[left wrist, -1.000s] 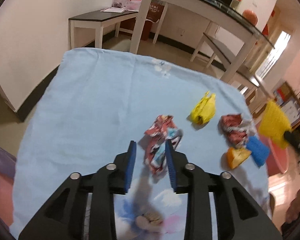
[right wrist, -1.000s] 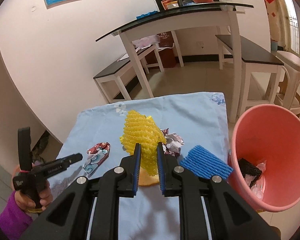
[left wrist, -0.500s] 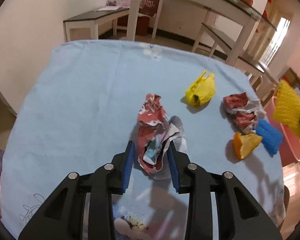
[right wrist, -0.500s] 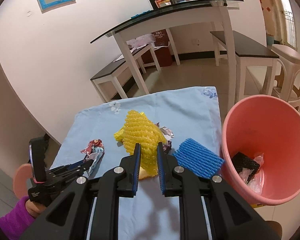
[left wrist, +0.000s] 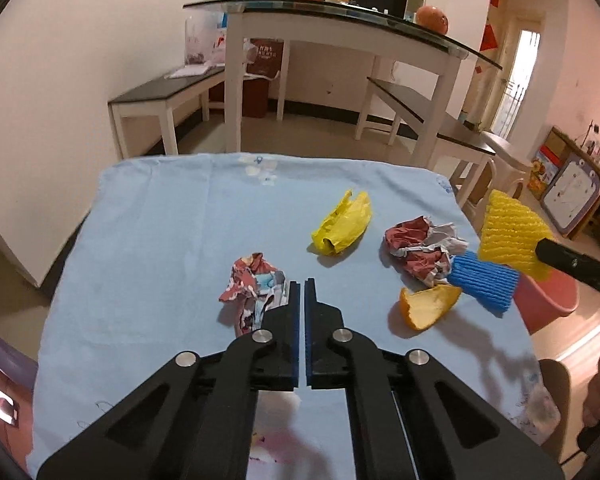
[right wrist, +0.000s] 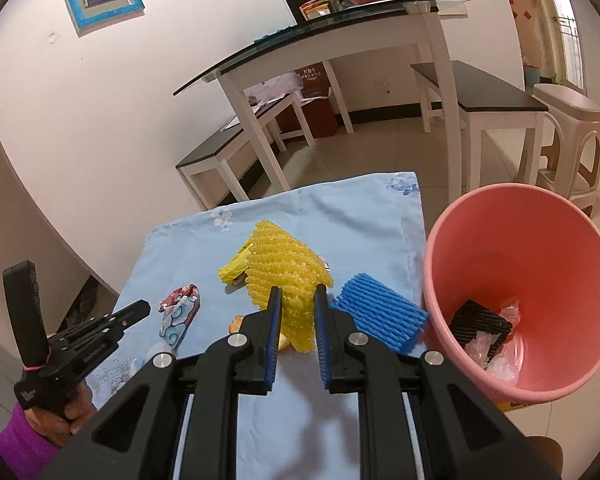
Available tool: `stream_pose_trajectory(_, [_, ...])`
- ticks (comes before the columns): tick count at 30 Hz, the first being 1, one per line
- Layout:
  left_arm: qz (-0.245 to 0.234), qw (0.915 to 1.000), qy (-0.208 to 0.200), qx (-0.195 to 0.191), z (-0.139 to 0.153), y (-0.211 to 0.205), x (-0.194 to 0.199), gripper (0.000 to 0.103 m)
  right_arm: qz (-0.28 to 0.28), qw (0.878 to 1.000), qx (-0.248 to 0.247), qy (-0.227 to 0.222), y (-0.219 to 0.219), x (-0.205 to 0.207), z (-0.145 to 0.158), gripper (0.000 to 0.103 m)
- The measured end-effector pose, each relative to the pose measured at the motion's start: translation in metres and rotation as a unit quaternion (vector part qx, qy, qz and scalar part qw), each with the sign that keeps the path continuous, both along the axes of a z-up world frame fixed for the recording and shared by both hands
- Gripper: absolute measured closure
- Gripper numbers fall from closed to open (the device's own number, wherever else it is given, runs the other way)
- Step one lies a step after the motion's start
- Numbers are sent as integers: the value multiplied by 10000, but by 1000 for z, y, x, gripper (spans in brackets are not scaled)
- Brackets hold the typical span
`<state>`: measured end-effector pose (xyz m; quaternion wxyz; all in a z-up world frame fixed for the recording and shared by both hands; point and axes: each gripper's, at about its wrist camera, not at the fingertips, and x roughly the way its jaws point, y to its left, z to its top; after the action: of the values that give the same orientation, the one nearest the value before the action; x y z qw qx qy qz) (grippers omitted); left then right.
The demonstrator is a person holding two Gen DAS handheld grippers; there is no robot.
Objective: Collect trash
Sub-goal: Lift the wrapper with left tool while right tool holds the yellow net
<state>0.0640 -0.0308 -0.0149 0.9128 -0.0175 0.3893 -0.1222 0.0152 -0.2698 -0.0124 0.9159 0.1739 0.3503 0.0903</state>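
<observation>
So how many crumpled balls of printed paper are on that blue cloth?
2. A red-and-blue paper wad lies mid-cloth, nearest the camera; a red-and-white paper wad lies further right, beside the blue foam sleeve. Others may hide in the pink bucket.

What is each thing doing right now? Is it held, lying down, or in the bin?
Left gripper: just closed, shut, nothing between the jaws.
Right gripper: shut on the yellow net.
Wrapper: crumpled, lying beside the left gripper.
Yellow bag: crumpled, lying loose.
Paper ball: crumpled, lying loose.
Blue net: lying near the bin.
Peel: lying loose.
Bin: upright, some trash inside.
</observation>
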Motion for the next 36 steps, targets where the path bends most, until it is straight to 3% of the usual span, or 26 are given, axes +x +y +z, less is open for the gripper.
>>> stream_pose_trajectory(2, [28,9998,70,-171,-1,6,0,101,-4,10000,13,2,-2,-2,-1,87])
stream_pose_trajectory(8, [65,9991,384,187,-24,-4,0,101,21,9999,88,81,0,0,-5,87])
stream_pose_trajectory(12, [167,9986,498,88,-34,4,1,100,20,9999,62,76,-1,-2,-5,86])
stream_pose_trajectory(14, [218,9986,477,55,-33,7,1,92,0,9999,85,92,-2,-2,-6,86])
stream_pose_trajectory(16, [197,9989,414,-58,-31,11,-1,70,-7,9998,125,125,-2,0,-7,86])
stream_pose_trajectory(17, [184,9991,380,-71,-30,11,-1,69,1,9998,134,135,-2,1,-8,86])
stream_pose_trajectory(21, [223,9992,330,24,-30,10,-3,69,55,9998,116,141,2,2,-8,86])
stream_pose_trajectory(25, [329,9991,222,-113,-25,19,-6,69,81,9998,90,133,3,1,-8,86])
stream_pose_trajectory(28, [410,9988,277,46,-29,19,-4,69,78,9998,121,147,3,1,-9,86])
stream_pose_trajectory(31, [374,9987,354,20,-32,17,-2,69,107,9998,112,141,4,0,-9,86])
stream_pose_trajectory(36, [163,9995,127,225,-31,-1,-5,69,107,9998,113,149,5,0,-9,86])
